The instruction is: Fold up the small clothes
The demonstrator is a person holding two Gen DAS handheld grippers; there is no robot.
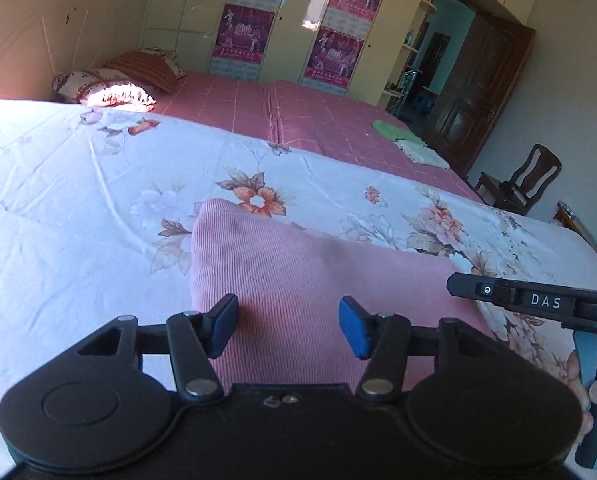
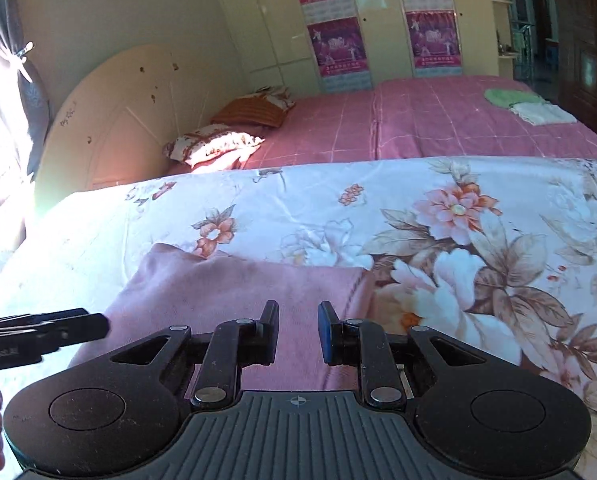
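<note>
Directly ahead at 12 o'clock of the left gripper point(image 1: 286, 326), the pink garment point(image 1: 298, 280) lies flat on the floral sheet point(image 1: 78, 200), its long axis running 9 to 3 o'clock. Both grippers hang over its near edge, the right gripper point(image 2: 298, 332) toward its right end; each is released, grasping nothing (2 folded cloths point(image 2: 530, 106) lie well apart). Nothing blocks the way.

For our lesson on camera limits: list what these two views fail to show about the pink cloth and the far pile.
- Pink cloth, left view: near edge hidden by the left gripper.
- Same cloth, right view: near edge behind the right gripper.
- Far pile: too small to identify.
</note>
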